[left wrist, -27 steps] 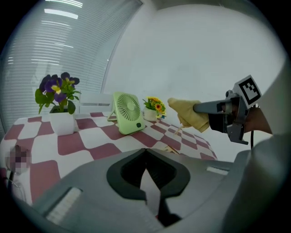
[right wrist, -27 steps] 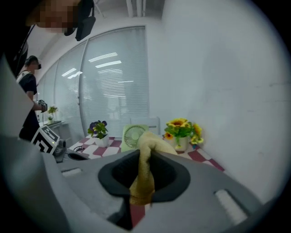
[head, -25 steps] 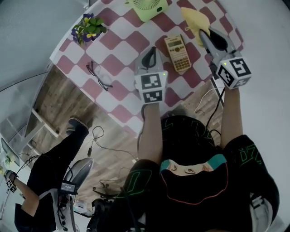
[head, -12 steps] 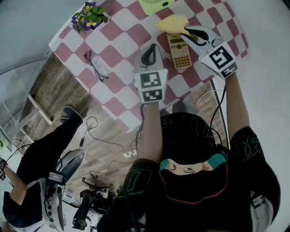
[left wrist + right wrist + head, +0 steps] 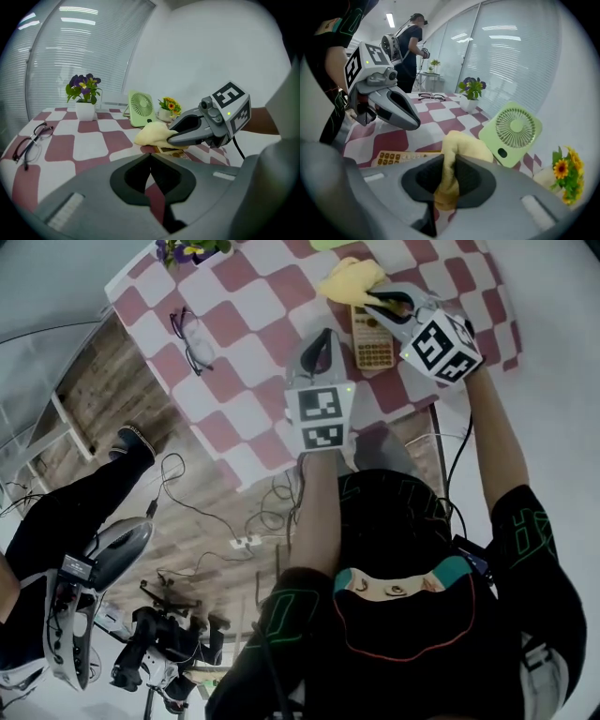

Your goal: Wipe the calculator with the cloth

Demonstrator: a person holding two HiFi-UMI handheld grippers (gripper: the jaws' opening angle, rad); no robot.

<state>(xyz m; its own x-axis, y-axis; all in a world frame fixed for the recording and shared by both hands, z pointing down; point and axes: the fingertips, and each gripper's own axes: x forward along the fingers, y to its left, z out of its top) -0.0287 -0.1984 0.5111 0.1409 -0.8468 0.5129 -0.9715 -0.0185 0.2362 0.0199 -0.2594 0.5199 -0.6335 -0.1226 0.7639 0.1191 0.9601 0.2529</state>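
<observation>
No readable text, brand or number anywhere; key labels on the calculator (image 5: 370,348) too small and blurred.

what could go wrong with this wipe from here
1. Nothing holds the calculator; the left gripper, shut and empty, hangs beside it, so wiping may push it toward the edge of the table.
2. The right gripper pinches only a fold of the cloth, which may slip out.

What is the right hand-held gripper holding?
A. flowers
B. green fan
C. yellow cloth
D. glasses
C: the right hand-held gripper pinches the yellow cloth between its jaws, at the far end of the calculator.
</observation>
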